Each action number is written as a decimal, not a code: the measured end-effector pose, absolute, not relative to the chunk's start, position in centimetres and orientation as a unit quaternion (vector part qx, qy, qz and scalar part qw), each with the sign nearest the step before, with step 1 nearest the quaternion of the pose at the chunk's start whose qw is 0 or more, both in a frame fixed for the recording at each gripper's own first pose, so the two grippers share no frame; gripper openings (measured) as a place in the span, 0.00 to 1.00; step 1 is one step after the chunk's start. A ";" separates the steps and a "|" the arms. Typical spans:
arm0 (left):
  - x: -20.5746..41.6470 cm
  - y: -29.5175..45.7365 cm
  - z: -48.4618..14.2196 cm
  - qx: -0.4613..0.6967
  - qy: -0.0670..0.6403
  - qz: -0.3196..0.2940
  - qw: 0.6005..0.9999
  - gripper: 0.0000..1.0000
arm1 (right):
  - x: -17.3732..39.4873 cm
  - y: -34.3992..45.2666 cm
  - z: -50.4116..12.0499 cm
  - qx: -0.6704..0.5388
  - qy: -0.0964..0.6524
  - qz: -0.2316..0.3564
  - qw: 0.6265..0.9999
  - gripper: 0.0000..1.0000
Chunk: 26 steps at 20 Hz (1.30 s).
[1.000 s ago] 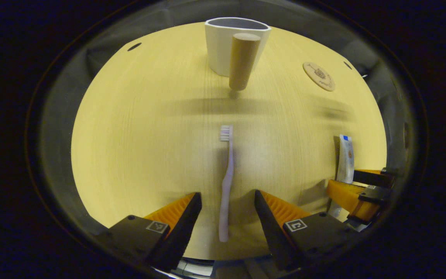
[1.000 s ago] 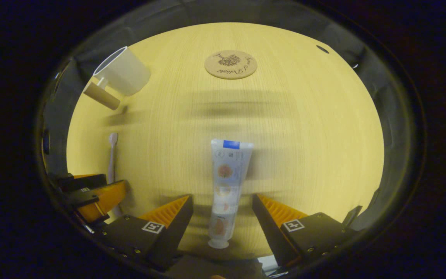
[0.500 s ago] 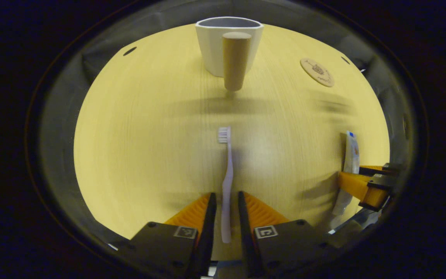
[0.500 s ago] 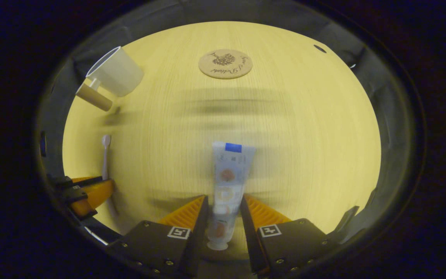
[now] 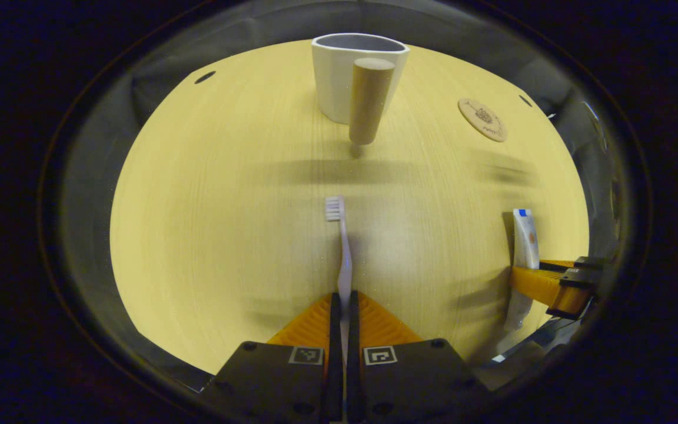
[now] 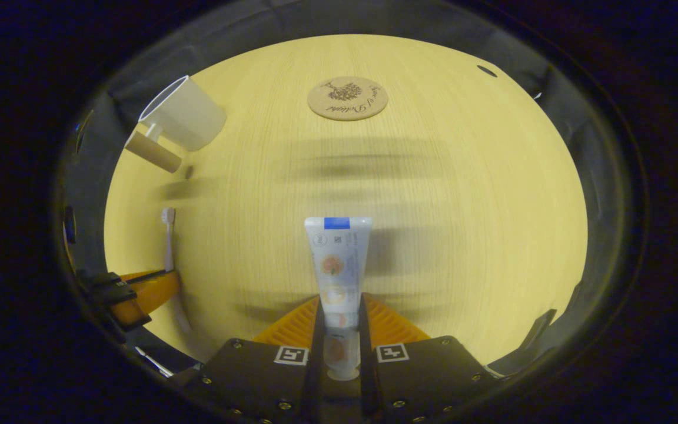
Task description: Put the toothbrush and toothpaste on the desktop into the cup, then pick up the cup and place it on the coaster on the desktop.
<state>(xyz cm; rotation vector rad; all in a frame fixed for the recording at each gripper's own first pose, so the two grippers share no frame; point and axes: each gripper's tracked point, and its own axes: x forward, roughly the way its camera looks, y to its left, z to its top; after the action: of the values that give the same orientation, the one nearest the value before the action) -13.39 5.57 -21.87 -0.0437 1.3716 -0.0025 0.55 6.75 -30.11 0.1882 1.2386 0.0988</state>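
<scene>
In the left gripper view my left gripper [image 5: 343,306] is clamping the toothbrush [image 5: 342,250] handle, cup [image 5: 339,76] standing ahead, while in the right gripper view my right gripper [image 6: 339,309] is squeezing the toothpaste [image 6: 336,262], coaster [image 6: 347,98] lying beyond.

The toothbrush [image 5: 344,259] handle's lower end and the toothpaste [image 6: 337,268] cap end are partly hidden between fingers.

I see a table [image 5: 209,194] with a pale yellow wood-grain top, grain running away from the camera. Small dark oval holes sit near its far corners [image 5: 204,76] [image 6: 487,71]. Dark grey cloth [image 5: 109,118] hangs around the table's edges. Lighting is warm and dim; soft blurred shadows lie in bands across the top.
</scene>
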 end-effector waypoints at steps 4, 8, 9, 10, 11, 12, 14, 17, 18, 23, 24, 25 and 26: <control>-13.1 5.1 -20.6 -0.014 0.612 -0.005 0.791 0.16 | 0.9 6.6 -29.2 0.100 0.556 0.048 0.824 0.27; -12.6 4.6 -16.7 -0.020 0.570 -0.013 0.821 0.11 | 1.2 7.2 -27.4 0.129 0.521 0.060 0.842 0.27; -12.5 4.7 -16.6 -0.021 0.560 -0.014 0.828 0.11 | 1.2 7.4 -26.9 0.132 0.512 0.064 0.847 0.27; -12.3 4.9 -16.0 -0.023 0.549 -0.013 0.835 0.11 | 1.3 7.4 -26.3 0.134 0.501 0.064 0.853 0.27; -12.1 5.1 -15.6 -0.026 0.539 -0.012 0.842 0.11 | 1.3 7.6 -25.8 0.133 0.490 0.066 0.859 0.27; -11.9 5.3 -14.9 -0.029 0.529 -0.009 0.848 0.11 | 1.3 7.8 -25.1 0.132 0.479 0.069 0.865 0.27; -11.6 5.6 -13.9 -0.037 0.510 -0.005 0.859 0.11 | 1.3 8.2 -23.7 0.131 0.455 0.076 0.878 0.27; -11.1 6.7 -11.9 -0.047 0.476 0.000 0.878 0.11 | 1.5 9.0 -21.5 0.133 0.417 0.086 0.895 0.27; -10.5 7.0 -11.2 -0.048 0.463 0.002 0.885 0.11 | 1.6 9.3 -20.6 0.136 0.403 0.090 0.900 0.27; -7.5 7.8 -6.3 -0.041 0.387 0.001 0.921 0.11 | 2.9 10.5 -16.7 0.140 0.333 0.110 0.926 0.27; -6.8 8.0 -5.2 -0.037 0.371 0.001 0.928 0.11 | 3.3 10.8 -16.0 0.141 0.320 0.112 0.930 0.27; -6.4 8.3 -4.6 -0.033 0.358 0.002 0.933 0.11 | 3.8 10.9 -15.2 0.141 0.307 0.114 0.934 0.27; -5.8 8.6 -3.6 -0.027 0.345 0.001 0.938 0.11 | 4.1 11.2 -14.5 0.142 0.296 0.116 0.938 0.27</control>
<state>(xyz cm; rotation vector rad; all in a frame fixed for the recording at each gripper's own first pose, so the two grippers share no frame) -5.81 8.63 -3.63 -0.0559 0.7049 0.0028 4.09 11.19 -14.47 0.2895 0.6038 0.2367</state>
